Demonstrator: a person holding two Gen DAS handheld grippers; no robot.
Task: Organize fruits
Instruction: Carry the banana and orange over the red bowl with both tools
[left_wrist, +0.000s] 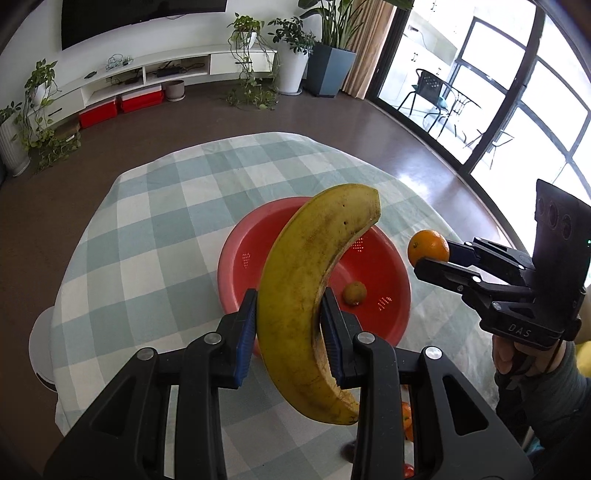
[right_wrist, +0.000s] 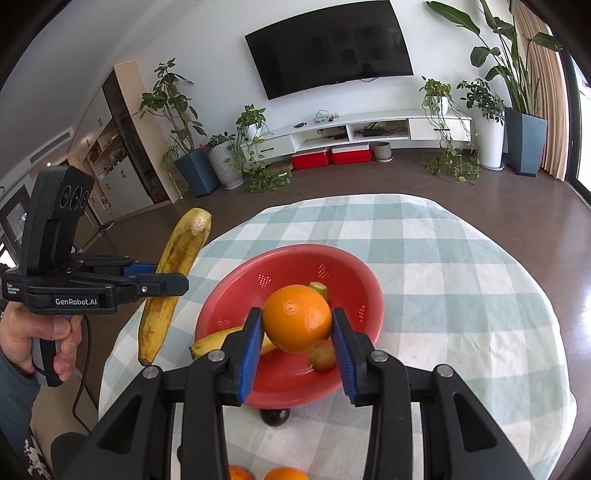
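Observation:
My left gripper (left_wrist: 289, 314) is shut on a yellow banana (left_wrist: 314, 295) and holds it upright above the table, near the left rim of the red perforated bowl (left_wrist: 391, 258). It also shows in the right wrist view (right_wrist: 177, 275), with the banana (right_wrist: 173, 280) in it. My right gripper (right_wrist: 297, 325) is shut on an orange (right_wrist: 297, 317) above the bowl (right_wrist: 236, 291); the orange also shows in the left wrist view (left_wrist: 428, 248). In the bowl lie a second banana (right_wrist: 212, 341) and a kiwi (right_wrist: 323, 356).
The bowl sits on a round table with a green-checked cloth (right_wrist: 461, 295). A dark fruit (right_wrist: 275, 416) lies just in front of the bowl. More oranges (right_wrist: 286, 473) lie at the near table edge. Floor, plants and a TV stand lie beyond.

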